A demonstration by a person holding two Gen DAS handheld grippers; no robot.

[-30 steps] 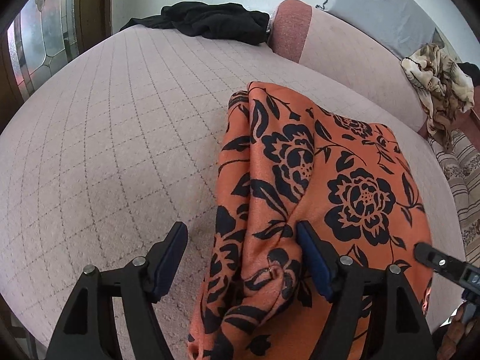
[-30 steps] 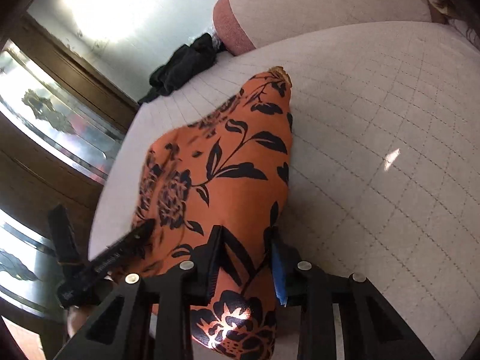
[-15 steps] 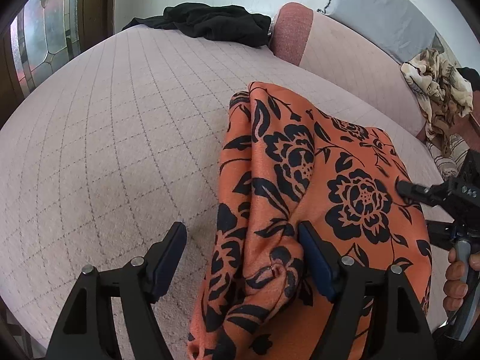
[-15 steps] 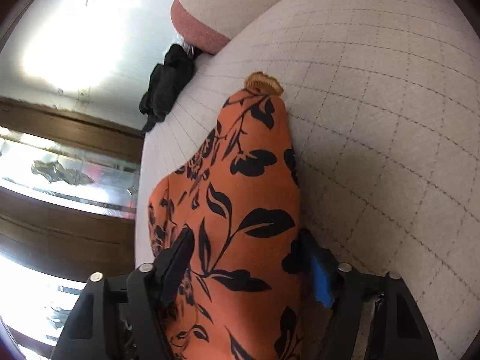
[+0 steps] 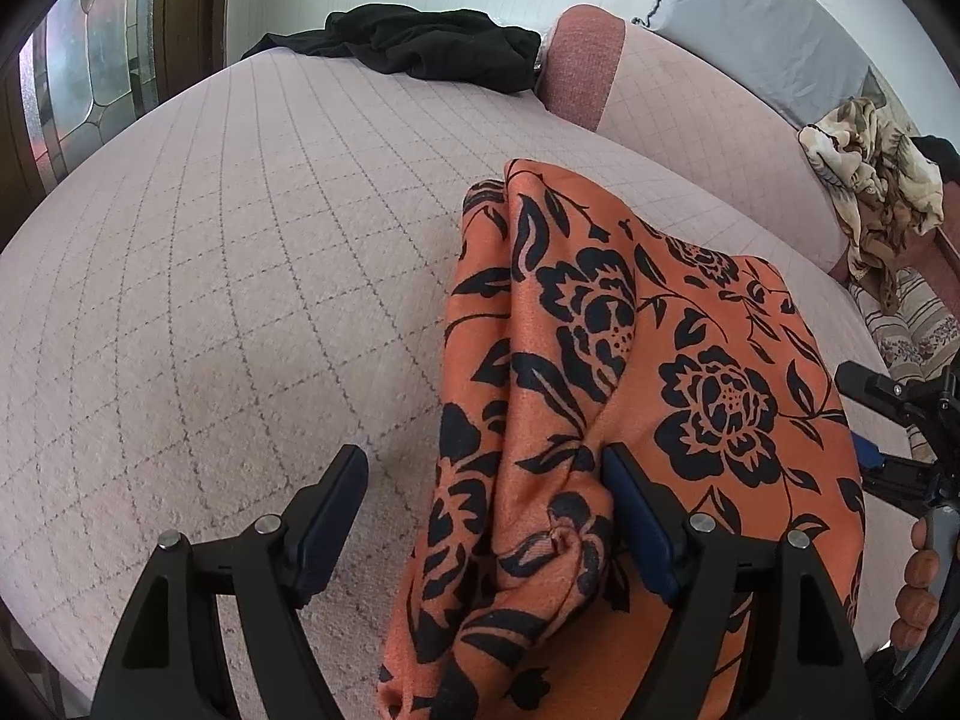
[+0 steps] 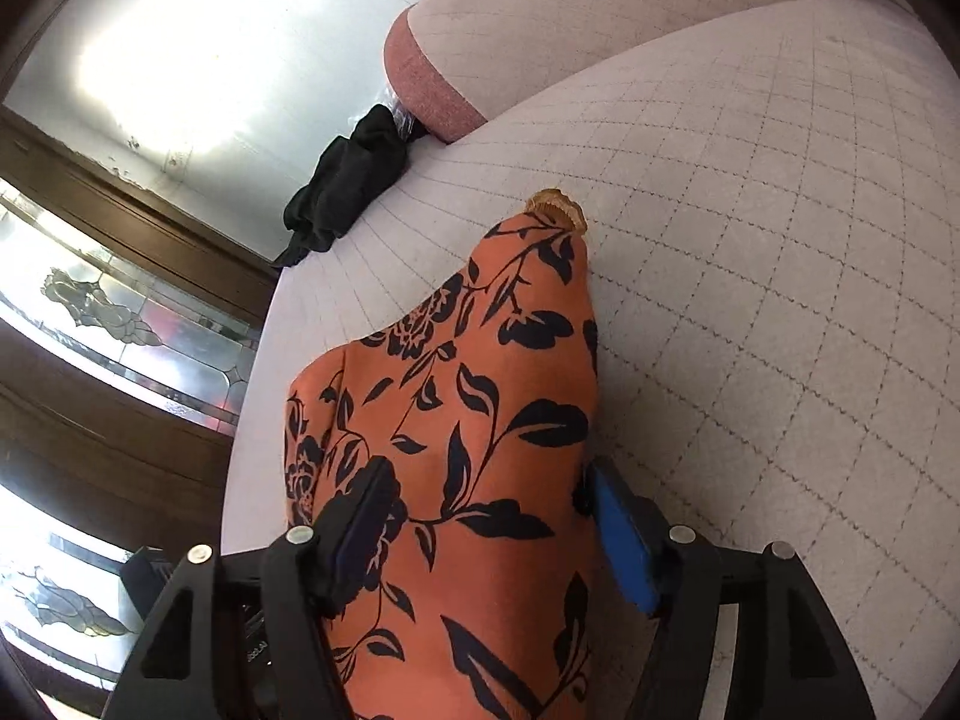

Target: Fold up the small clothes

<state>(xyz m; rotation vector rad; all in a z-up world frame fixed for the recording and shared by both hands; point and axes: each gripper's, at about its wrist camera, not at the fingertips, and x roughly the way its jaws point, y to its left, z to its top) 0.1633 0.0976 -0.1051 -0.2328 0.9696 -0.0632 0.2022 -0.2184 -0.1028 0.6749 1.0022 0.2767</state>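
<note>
An orange garment with black flowers (image 5: 660,360) lies folded over on the quilted pale pink sofa seat (image 5: 240,276). My left gripper (image 5: 486,498) is open, with the garment's bunched near edge between its fingers and touching the right finger. My right gripper (image 6: 489,516) is open too, and the garment (image 6: 480,396) passes between its fingers. The right gripper also shows at the right edge of the left wrist view (image 5: 900,420), at the garment's right side, held by a hand.
A black garment (image 5: 420,48) lies at the far end of the seat, also in the right wrist view (image 6: 348,180). A beige patterned cloth (image 5: 870,180) hangs over the backrest at right. A wooden cabinet with patterned glass (image 6: 90,312) stands beyond the seat.
My right gripper opened, letting go of the orange garment, and shifted along it. My left gripper stayed open and hardly moved.
</note>
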